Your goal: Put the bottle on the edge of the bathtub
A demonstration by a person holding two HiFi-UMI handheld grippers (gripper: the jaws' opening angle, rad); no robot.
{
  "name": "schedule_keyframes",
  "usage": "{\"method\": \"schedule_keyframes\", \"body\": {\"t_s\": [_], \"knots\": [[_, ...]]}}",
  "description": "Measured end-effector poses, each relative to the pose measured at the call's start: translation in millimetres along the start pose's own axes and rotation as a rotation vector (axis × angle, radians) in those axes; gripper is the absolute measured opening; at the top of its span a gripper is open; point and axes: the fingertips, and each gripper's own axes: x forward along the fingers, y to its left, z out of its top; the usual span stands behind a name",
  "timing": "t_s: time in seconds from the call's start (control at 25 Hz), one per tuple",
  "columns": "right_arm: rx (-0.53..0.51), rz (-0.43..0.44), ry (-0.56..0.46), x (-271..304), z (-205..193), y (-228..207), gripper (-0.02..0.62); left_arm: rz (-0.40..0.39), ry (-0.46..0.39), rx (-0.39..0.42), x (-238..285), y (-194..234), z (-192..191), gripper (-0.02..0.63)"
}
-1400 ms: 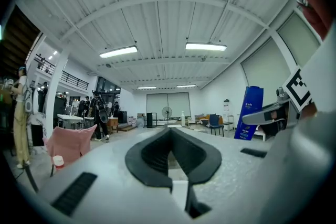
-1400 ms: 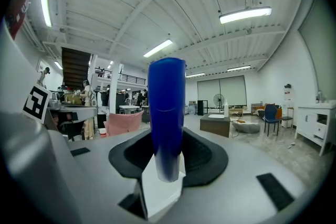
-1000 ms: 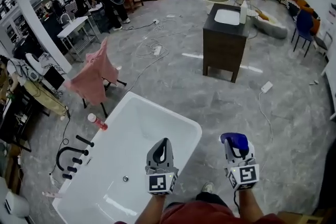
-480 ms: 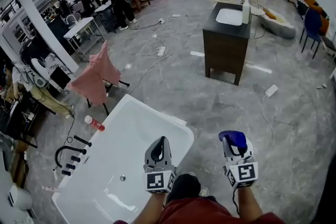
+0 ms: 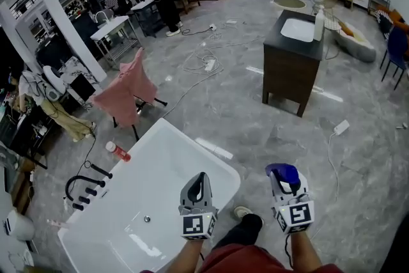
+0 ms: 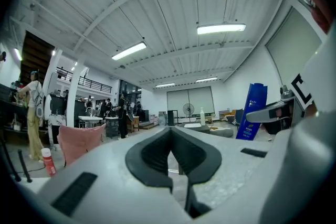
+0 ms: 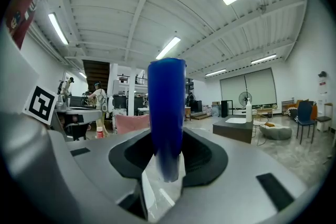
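A wide workshop hall with a grey marble floor (image 5: 268,131) spreads below me, with a white bathtub (image 5: 192,140) at the lower left and a dark vanity cabinet (image 5: 291,70) further off. My right gripper (image 5: 287,185) has its jaws clamped on the blue bottle (image 7: 166,107), which stands upright between them. It hangs over the floor just right of the tub's near corner, clear of the rim. My left gripper (image 5: 199,181) hovers over the bathtub's near end with its jaws closed together on nothing, and a small red-and-white bottle (image 5: 117,150) lies on the floor by the tub's far side.
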Motion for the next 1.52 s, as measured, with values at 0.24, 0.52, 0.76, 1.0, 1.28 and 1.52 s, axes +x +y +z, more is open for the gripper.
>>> {"method": "schedule_keyframes", "body": {"t_s": [0.24,0.52,0.76,1.0,1.28,1.52], "knots": [[-0.018,0.083,0.033,73,-4,-12,0.150,0.112,0.014,-0.013,47,37,-18,0.005],[-0.070,0.243,0.048,184,20,10,0.150,0.279,0.003,-0.037,89,107,-13,0.005],[-0.108,0.404,0.025,260,40,56,0.150,0.431,-0.014,-0.044,95,168,-10,0.005],[-0.120,0.562,0.047,314,36,113,0.150,0.575,-0.022,-0.029,80,223,-9,0.005],[-0.135,0.727,0.031,349,44,193,0.150,0.738,-0.015,-0.035,39,274,-8,0.005],[-0.160,0.833,0.009,370,43,247,0.150,0.836,-0.014,-0.030,14,306,-15,0.005]]}}
